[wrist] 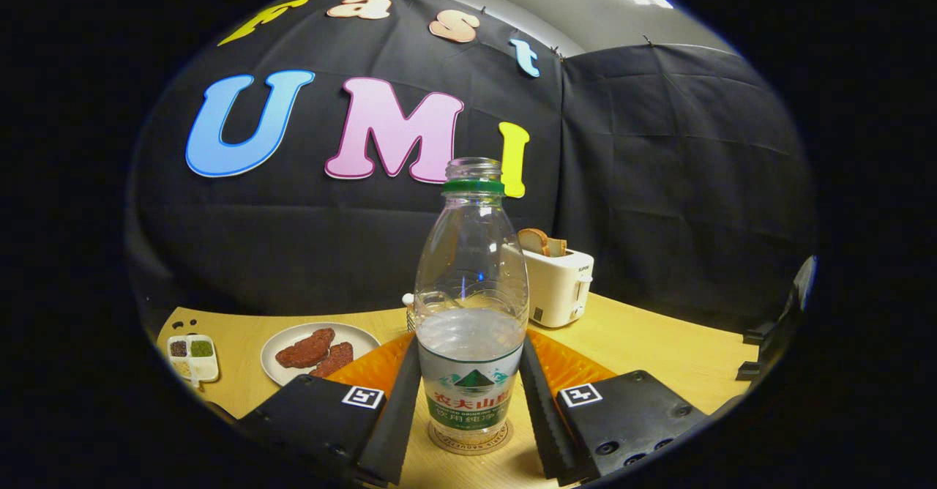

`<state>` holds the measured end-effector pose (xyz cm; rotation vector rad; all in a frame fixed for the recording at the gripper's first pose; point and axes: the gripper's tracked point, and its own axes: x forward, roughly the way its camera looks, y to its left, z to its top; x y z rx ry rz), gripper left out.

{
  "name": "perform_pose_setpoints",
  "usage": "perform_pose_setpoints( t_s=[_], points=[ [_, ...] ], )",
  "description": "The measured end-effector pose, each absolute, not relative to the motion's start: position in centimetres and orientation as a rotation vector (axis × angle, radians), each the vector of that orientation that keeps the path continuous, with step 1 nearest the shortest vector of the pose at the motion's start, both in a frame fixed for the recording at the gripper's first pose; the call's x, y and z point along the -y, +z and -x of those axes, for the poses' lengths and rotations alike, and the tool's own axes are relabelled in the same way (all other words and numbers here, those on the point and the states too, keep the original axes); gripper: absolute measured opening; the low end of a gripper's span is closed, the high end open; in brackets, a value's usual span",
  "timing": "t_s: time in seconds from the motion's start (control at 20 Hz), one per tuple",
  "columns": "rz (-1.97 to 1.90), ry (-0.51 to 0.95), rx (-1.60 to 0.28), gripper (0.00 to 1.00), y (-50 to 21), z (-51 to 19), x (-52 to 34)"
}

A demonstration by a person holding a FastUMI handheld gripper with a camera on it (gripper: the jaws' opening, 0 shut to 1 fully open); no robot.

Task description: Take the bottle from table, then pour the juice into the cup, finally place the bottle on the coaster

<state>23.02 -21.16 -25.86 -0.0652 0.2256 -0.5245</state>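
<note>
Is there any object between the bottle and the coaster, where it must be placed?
No, nothing visible. The bottle stands upright with its base already on the coaster. The tool has a finger against each side of the bottle, seemingly pressing it. The toaster and plate stand farther away.

I see the bottle (472, 306) blocking the gap between my fingers (399, 408); toaster (558, 284) behind right, plate (293, 342) lower left, bare table (659, 350) at right.

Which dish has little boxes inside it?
The small white square dish, divided into compartments; the round white plate beside it is undivided and holds brown pieces.
</note>
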Motion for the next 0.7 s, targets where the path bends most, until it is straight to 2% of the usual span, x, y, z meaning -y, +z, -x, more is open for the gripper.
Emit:
perform_pose_setpoints(
  t_s=[0.7],
  points=[
    [0.088, -0.584, -0.263, 0.73, -30.4, -22.7, 22.2]
  ],
)
